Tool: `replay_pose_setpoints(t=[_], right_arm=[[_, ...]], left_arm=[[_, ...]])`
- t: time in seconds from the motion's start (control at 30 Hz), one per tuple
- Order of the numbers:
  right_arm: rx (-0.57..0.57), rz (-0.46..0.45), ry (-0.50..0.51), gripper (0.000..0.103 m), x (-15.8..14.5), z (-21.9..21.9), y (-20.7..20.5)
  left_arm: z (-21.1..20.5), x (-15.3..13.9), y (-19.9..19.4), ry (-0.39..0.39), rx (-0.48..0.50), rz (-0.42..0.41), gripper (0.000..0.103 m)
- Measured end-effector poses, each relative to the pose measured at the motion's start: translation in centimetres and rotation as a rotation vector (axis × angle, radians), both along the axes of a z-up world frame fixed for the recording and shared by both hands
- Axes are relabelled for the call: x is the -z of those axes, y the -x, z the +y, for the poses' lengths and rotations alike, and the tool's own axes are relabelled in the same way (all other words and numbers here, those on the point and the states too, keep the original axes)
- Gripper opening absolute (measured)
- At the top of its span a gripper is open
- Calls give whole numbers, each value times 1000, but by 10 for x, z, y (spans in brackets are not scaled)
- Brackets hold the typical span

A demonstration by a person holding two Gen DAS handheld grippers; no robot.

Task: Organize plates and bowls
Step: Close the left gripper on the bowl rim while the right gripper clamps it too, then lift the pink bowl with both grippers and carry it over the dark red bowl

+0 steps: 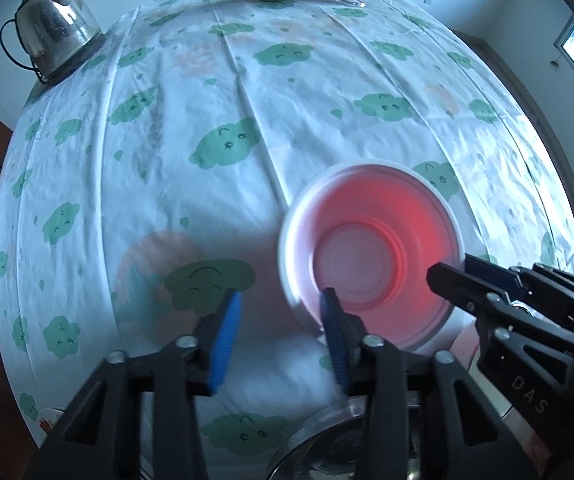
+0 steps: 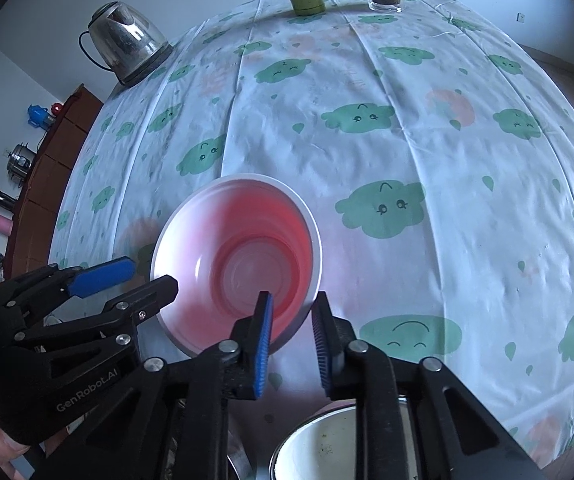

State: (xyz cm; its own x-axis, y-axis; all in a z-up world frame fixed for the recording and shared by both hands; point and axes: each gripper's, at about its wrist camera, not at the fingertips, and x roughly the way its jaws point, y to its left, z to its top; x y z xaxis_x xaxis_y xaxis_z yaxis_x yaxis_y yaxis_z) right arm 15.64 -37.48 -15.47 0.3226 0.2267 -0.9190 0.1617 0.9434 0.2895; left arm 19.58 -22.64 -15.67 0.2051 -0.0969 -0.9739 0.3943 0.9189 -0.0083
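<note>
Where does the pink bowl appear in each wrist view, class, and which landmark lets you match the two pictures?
Left wrist view: the pink bowl sits right of centre, in the lower half.
Right wrist view: the pink bowl sits left of centre, in the lower half.
Shared landmark: the steel kettle at the table's far left edge.

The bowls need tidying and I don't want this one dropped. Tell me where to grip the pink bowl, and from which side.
Grip the pink bowl by its thin rim, coming from above at the near edge, fingers straddling the wall, one inside and one outside. It stands upright and open on the tablecloth, and looks too wide to span whole.
</note>
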Motion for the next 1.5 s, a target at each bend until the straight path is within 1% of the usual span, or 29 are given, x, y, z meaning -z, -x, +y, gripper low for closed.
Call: replay_pose_setpoints(t=[0.03,0.1,0.13,0.17,0.2,0.9,1.5], right_arm=[[-1,1,0,19,0,1,0],[-2,0,1,16,1,0,0],[-2,0,-3,16,1,1,0],[-4,-2,-4,16,0,1,0],[-6,-3,-3,16,0,2,-1],[-24,-10,-3,15,-8,7,0],[-36,-30,13,15,-21,14,5]], left_arm=[[-1,1,0,-1,3,4,30],[-1,2,1,-2,7,4,21],[-2,3,1,0,11,6,19],[-3,3,2,3,16,5,15],[-3,2,2,2,20,3,14],[2,-5,7,1,13,-19,13],[6,-18,14,1,15,-46,13]])
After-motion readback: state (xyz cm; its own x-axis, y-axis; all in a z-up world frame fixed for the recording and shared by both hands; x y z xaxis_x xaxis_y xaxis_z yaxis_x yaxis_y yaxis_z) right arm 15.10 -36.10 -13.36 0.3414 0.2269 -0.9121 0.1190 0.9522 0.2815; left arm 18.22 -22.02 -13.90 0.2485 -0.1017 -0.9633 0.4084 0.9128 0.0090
